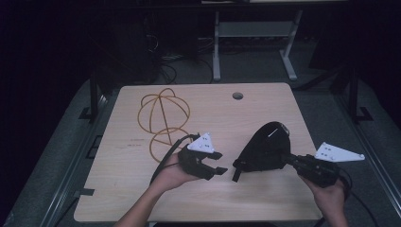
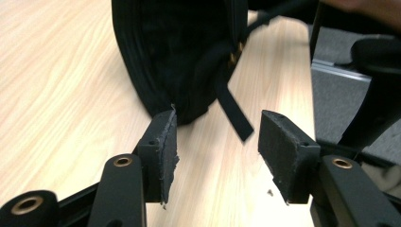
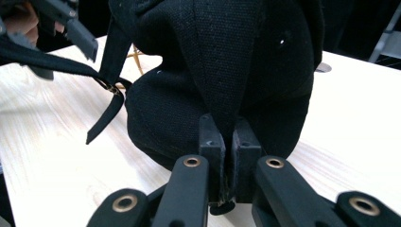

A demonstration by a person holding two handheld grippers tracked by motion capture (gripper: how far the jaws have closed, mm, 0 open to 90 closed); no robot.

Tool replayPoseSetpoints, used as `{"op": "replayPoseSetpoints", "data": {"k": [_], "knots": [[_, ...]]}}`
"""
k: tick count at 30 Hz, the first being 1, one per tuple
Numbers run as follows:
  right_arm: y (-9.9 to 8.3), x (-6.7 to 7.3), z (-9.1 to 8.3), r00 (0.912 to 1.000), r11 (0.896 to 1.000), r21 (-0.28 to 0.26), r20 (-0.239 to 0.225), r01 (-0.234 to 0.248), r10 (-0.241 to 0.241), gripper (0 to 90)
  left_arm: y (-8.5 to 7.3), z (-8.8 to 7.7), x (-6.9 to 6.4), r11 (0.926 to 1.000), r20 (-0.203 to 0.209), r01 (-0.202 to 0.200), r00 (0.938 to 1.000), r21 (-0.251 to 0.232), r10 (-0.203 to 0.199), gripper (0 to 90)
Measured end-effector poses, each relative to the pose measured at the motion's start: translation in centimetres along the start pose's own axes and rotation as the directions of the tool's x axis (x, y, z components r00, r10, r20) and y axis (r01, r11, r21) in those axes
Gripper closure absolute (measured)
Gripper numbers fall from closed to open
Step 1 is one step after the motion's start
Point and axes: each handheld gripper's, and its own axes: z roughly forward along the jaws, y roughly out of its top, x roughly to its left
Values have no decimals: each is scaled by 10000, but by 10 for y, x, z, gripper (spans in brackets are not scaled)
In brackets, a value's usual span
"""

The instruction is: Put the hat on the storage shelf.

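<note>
While your right tool (image 1: 289,158) pinches a fold of the black canvas cap (image 1: 265,146), its jaws are pressed together on the fabric; the right gripper view shows the fold clamped between both pads (image 3: 210,137). The cap sits on the light wood counter (image 1: 142,189), right of centre, crown bulging up, its lower edge resting on the wood.

Your left tool (image 1: 218,163) is spread, nothing between the jaws. No pad contact with the cap that I can confirm: in the left gripper view one pad (image 2: 165,142) sits just at the cap's lower edge (image 2: 179,71), touching or barely short, can't tell which. The other pad is out over bare wood.

A flat black strap (image 2: 234,111) hangs off the cap's rear with small brass fittings at its root; its free end lies on the counter between your two left pads, ahead of them. In the high view the strap (image 1: 235,174) trails down from the cap toward your side.

A yellow wire-frame stand with a round globe-shaped top (image 1: 163,118) lies on the counter, left of centre, behind your left hand (image 1: 175,175), well apart from the cap. Your right hand (image 1: 331,194) holds its tool near the counter's right edge.
</note>
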Motion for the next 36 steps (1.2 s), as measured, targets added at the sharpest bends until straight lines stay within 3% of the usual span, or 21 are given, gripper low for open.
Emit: {"op": "replayPoseSetpoints", "data": {"k": [5, 11, 18, 36], "knots": [[9, -3, 1, 9999, 9999, 83, -29, -98, 98, 862, -13, -3, 1, 9997, 168, 180, 9997, -173, -177, 441], [19, -7, 2, 9998, 9998, 151, -198, -96, 99, 865, -27, -6, 3, 9999, -210, 113, 9997, -41, -114, 428], [36, -8, 5, 9995, 9995, 319, -315, 72, -61, 866, -41, -6, -1, 9999, -317, 134, 9994, -5, -134, 426], [90, -3, 10, 9961, 9986, 24, -698, 536, -533, 867, -56, -1, -4, 9999, -304, 83, 9995, 87, -80, 400]]}}
